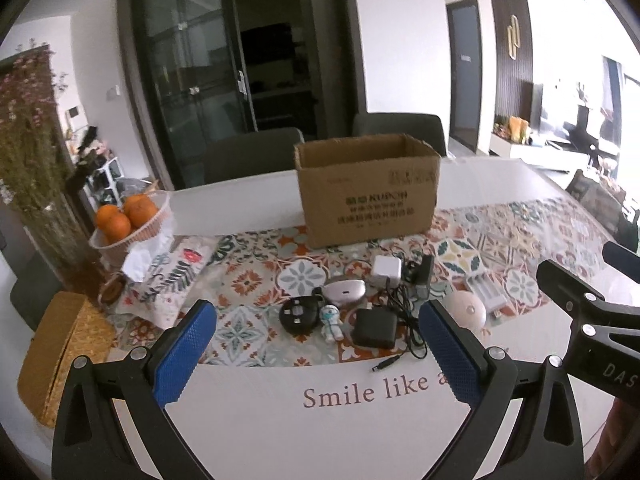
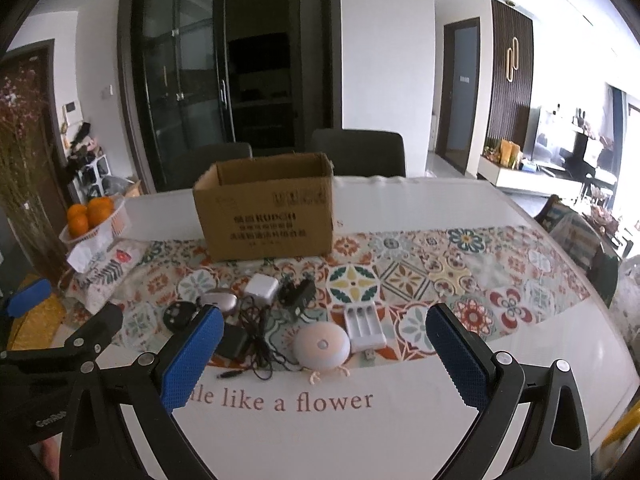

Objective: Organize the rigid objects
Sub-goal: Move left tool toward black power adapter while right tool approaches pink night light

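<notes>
With both grippers hovering wide open and empty above the worktop's near edge, the round lamp (image 2: 322, 346) is lying directly ahead of the right gripper (image 2: 324, 352), nearer to it than to the left gripper (image 1: 318, 354), with the open cardboard box (image 2: 268, 210) standing farther ahead.
</notes>
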A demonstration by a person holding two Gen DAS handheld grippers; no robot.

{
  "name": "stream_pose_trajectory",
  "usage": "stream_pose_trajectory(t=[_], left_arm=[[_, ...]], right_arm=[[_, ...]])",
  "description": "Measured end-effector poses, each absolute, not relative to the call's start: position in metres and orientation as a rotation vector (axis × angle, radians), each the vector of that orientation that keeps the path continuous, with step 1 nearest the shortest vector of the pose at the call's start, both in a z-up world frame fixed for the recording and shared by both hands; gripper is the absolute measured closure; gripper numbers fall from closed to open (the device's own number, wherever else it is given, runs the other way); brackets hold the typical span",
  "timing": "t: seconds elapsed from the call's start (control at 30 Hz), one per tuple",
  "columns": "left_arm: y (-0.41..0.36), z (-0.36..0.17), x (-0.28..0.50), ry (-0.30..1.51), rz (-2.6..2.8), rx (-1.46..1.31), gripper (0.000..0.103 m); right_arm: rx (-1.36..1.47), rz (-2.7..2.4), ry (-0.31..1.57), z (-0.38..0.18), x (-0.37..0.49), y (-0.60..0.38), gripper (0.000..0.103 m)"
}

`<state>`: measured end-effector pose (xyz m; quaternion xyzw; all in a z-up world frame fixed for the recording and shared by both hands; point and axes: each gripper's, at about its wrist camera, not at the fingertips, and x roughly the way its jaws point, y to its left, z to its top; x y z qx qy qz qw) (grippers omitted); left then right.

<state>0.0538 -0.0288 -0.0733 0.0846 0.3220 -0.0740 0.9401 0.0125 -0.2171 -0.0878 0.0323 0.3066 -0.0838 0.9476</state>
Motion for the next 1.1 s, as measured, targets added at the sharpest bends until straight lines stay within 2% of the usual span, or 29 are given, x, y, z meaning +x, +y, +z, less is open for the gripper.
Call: stream_pose_trajectory(t=[0.23, 0.5, 0.67, 0.83, 1.1], left_arm=[[-0.04, -0.097, 0.076, 0.681, -0.211, 0.205, 0.0], [-0.047, -0.126, 0.099, 0.724, -0.271, 0.235, 0.008], [-0.05, -0.148, 0.108, 0.756, -0.302, 0.246, 0.01], [-0.057, -0.165, 0.114, 0.774, -0.339, 0.263, 0.017], [-0.065, -0.191, 0.127, 0.801, -0.374, 0.292, 0.022]], right_arm=[[0.096, -0.202, 0.661, -0.111, 0.029, -0.227, 0.001], [0.138, -0.227, 0.7, -0.143, 0.049, -0.233, 0.003], [0.147, -0.22, 0.737, -0.164, 0.06, -0.234, 0.007], [0.154, -0.201, 0.78, -0.185, 0.069, -0.237, 0.014], [0.124, -0.17, 0.809, -0.206, 0.08, -0.237, 0.016]])
